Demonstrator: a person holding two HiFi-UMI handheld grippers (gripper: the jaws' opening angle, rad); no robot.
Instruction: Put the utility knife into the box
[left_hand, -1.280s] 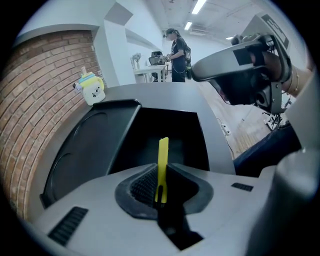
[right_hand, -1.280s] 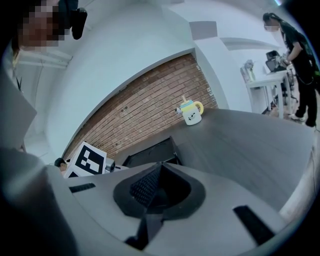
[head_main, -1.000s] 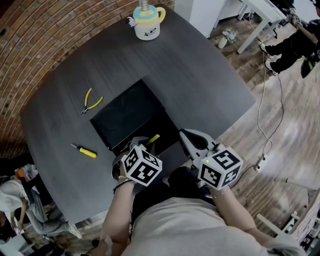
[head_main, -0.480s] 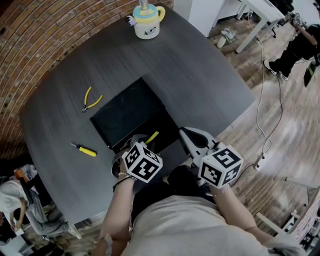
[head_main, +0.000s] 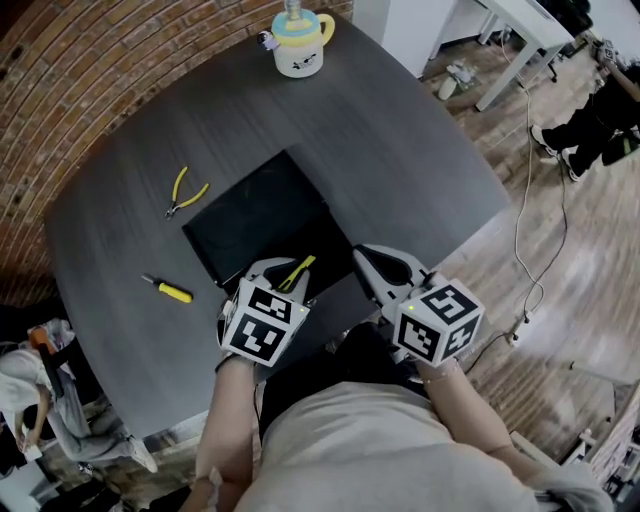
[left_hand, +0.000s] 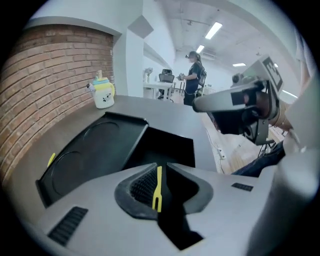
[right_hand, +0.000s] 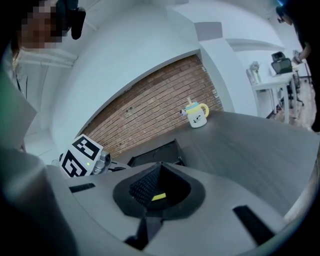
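The yellow utility knife (head_main: 297, 272) is pinched between the jaws of my left gripper (head_main: 283, 270), which is shut on it. In the left gripper view the knife (left_hand: 158, 186) shows as a thin yellow strip standing on edge in my left gripper (left_hand: 161, 168). It hangs just over the near edge of the open black box (head_main: 258, 225), whose dark cavity (left_hand: 165, 146) lies straight ahead, with the lid (left_hand: 90, 155) spread out to the left. My right gripper (head_main: 370, 258) hovers beside the box's right corner, shut with nothing in it (right_hand: 160, 166).
Yellow pliers (head_main: 183, 192) and a yellow-handled screwdriver (head_main: 167, 290) lie on the dark round table (head_main: 400, 130) left of the box. A white mug with a yellow lid (head_main: 299, 42) stands at the far edge. A person (left_hand: 193, 75) stands in the background.
My left gripper has carried the knife forward toward the box, its marker cube tipping downward. The right gripper has shifted slightly forward and left.
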